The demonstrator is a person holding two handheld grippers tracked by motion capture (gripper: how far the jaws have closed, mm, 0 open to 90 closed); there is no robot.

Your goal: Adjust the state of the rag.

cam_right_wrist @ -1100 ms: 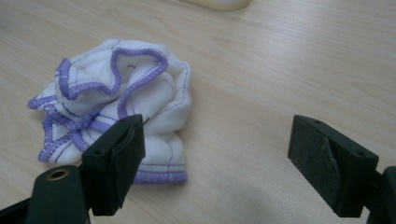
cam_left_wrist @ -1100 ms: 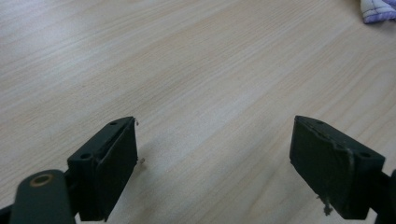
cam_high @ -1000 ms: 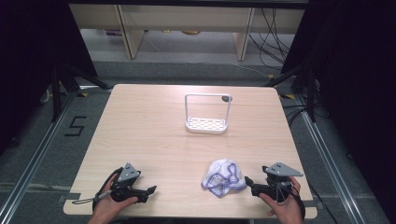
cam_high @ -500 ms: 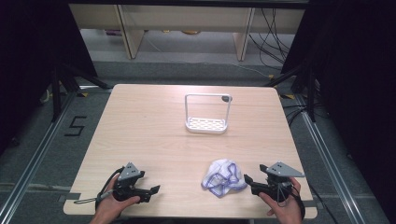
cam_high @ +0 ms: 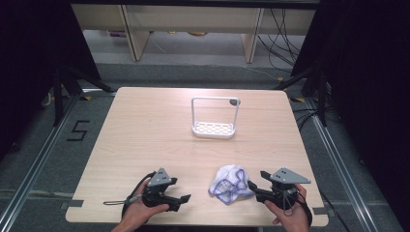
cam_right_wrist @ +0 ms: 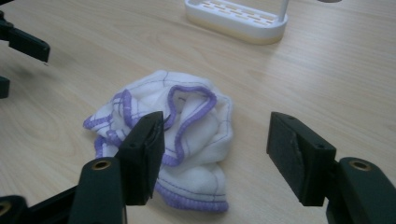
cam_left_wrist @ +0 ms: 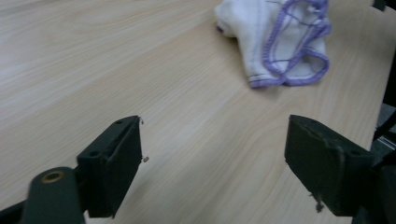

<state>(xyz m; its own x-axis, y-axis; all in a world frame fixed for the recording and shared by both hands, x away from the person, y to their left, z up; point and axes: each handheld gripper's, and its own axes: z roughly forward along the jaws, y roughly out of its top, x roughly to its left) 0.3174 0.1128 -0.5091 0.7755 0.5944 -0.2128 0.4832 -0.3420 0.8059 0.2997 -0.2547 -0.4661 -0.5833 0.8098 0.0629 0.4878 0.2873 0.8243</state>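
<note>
A crumpled white cloth with purple stitched edges (cam_high: 229,182) lies near the table's front edge, right of centre. My left gripper (cam_high: 183,202) lies low on the table to its left and points at it. In the left gripper view the jaws (cam_left_wrist: 212,154) stand wide, having just closed a little, with bare wood between them and the cloth (cam_left_wrist: 280,42) ahead. My right gripper (cam_high: 253,190) is at the cloth's right side. Its jaws (cam_right_wrist: 215,144) have just been closing. The cloth (cam_right_wrist: 187,140) lies partly between them, and the pads do not press on it.
A white rack with a slotted base and a tall wire frame (cam_high: 214,118) stands at the middle of the wooden table (cam_high: 145,125); it is also ahead in the right gripper view (cam_right_wrist: 238,18). Black stands and cables flank the table.
My left gripper has slid to the right along the front edge, closer to the cloth. The right gripper has stayed beside the cloth, and its jaws are narrower.
</note>
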